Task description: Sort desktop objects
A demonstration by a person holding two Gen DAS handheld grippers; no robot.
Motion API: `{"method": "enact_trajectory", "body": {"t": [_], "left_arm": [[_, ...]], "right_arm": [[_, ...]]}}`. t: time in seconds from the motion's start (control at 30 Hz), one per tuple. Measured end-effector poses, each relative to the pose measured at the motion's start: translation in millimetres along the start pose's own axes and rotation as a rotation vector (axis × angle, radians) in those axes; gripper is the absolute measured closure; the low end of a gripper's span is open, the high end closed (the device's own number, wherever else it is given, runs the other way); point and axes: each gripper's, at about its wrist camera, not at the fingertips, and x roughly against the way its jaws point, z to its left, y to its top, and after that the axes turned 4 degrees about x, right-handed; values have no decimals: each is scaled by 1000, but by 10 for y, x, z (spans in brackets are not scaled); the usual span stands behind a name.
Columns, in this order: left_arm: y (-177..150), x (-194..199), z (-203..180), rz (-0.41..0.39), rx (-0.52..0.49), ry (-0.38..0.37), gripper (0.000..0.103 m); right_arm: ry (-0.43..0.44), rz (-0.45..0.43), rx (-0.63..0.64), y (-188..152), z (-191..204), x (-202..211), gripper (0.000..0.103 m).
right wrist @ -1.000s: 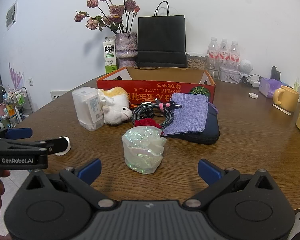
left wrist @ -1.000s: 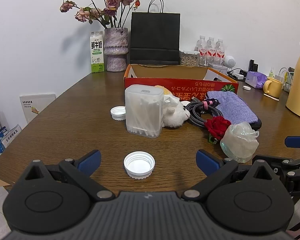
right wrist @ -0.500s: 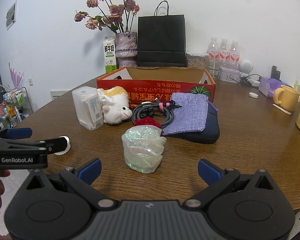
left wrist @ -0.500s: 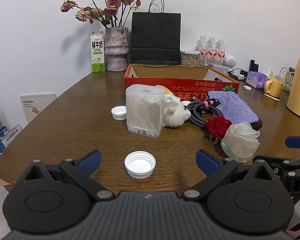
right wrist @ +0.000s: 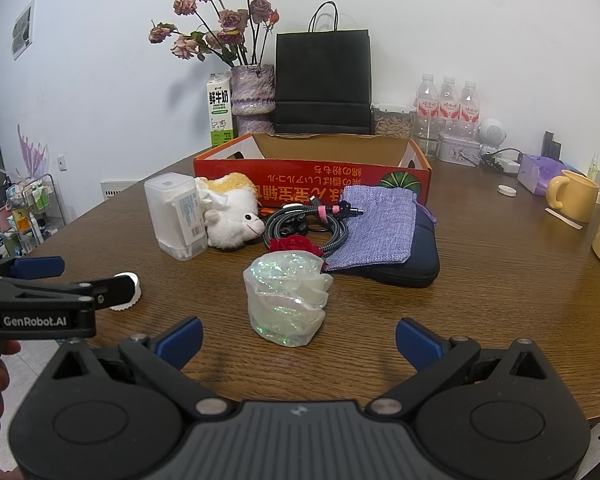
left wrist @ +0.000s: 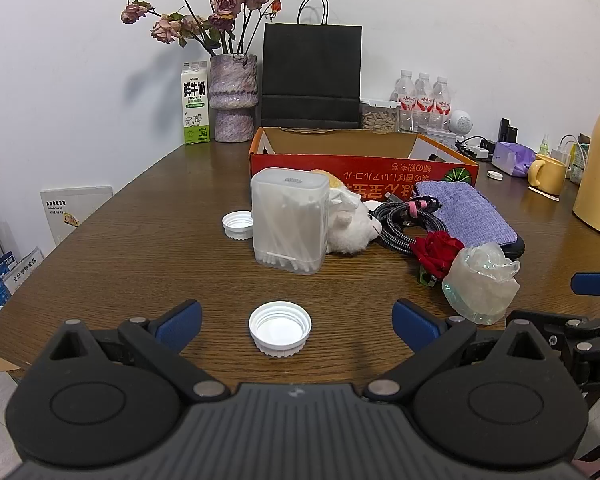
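My left gripper point(left wrist: 296, 316) hangs with jaws spread wide around a white bottle cap point(left wrist: 280, 328) lying open side up on the wooden table point(left wrist: 140, 248), not touching it. My right gripper point(right wrist: 298, 338), also wide open, faces an iridescent wrapper point(right wrist: 288, 296) (crumpled, upright). Behind stands a cotton swab box point(left wrist: 290, 220) and a red carton point(right wrist: 311, 178) with upside-down lettering. The left tool's side reads "GenRobot.AI"; the milk carton point(left wrist: 196, 108) says "FRESH MILK".

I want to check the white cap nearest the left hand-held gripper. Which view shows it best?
The left wrist view: the white cap lies open side up on the table, whole, between the spread fingers of the left hand-held gripper. In the right wrist view that gripper's finger hides most of the cap.
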Motion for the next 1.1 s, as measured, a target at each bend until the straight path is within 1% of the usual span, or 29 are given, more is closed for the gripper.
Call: {"method": "enact_trajectory", "body": {"t": [0.33, 0.43, 0.63, 0.77, 0.83, 0.93, 1.0, 1.03, 1.07, 1.1], "left_arm": [[-34, -30, 20, 10, 6, 0, 0], [-49, -64, 40, 16, 9, 1, 0], [-80, -186, 83, 31, 17, 22, 0], [-99, -269, 118, 39, 25, 23, 0], [-100, -310, 131, 44, 29, 26, 3], [-100, -367, 154, 57, 40, 24, 15], [-102, -399, 161, 65, 46, 21, 25], [-102, -403, 158, 59, 43, 23, 27], [-99, -403, 157, 54, 42, 25, 34], [-94, -409, 157, 51, 44, 18, 45]], "right_arm": [[1, 2, 1, 4, 2, 4, 0], [4, -2, 7, -45, 25, -70, 0], [-21, -16, 22, -47, 46, -184, 0], [-10, -25, 11, -27, 17, -271, 0], [-2, -41, 13, -18, 20, -311, 0], [-15, -57, 27, 3, 54, -367, 4], [-2, -57, 29, 16, 68, -400, 6], [2, -56, 30, 24, 69, -420, 8], [5, -52, 31, 29, 72, -446, 9], [7, -48, 30, 33, 72, -471, 13]]}}
